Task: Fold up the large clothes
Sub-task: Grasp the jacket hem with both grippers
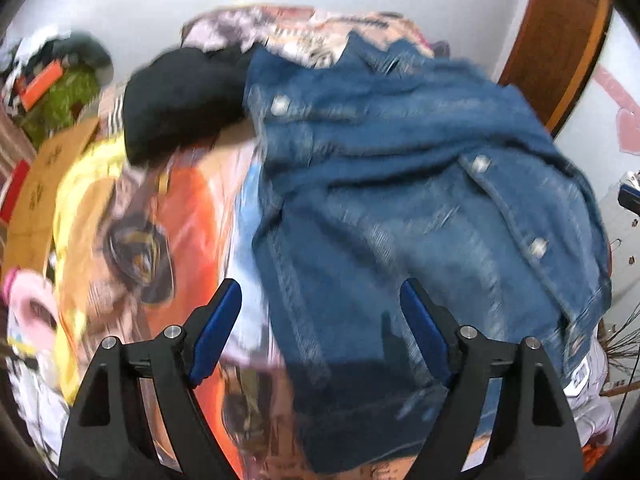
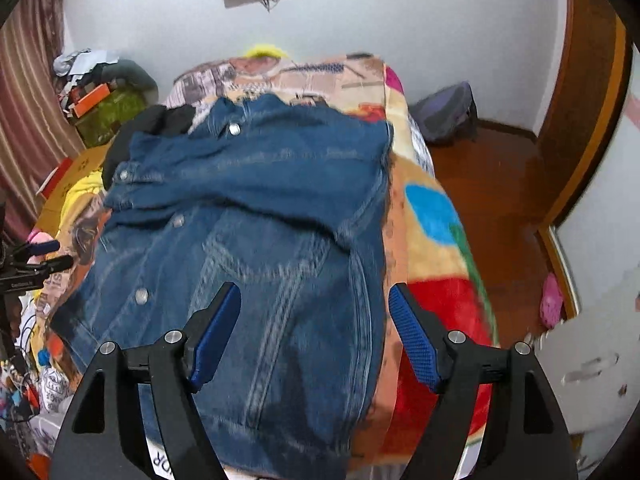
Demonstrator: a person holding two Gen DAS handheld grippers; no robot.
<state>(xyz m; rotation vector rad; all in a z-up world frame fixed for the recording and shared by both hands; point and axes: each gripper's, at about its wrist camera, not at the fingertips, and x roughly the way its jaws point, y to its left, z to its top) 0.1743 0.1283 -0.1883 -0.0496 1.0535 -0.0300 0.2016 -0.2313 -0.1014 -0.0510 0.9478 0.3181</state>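
A blue denim jacket point(image 1: 400, 208) with metal snap buttons lies spread on a bed with a colourful printed blanket point(image 1: 180, 208). It also shows in the right wrist view point(image 2: 256, 216), with a sleeve or flap folded across its upper part. My left gripper point(image 1: 320, 304) is open and empty above the jacket's left edge. My right gripper point(image 2: 314, 304) is open and empty above the jacket's lower right part. The left gripper's fingertips point(image 2: 44, 256) show at the left edge of the right wrist view.
A black garment point(image 1: 180, 100) lies at the jacket's far left corner. Cardboard point(image 1: 44, 184) and a clutter pile point(image 2: 100, 96) sit left of the bed. A wooden floor point(image 2: 488, 200), a dark bag point(image 2: 444, 116) and a wooden door frame point(image 2: 592, 92) are to the right.
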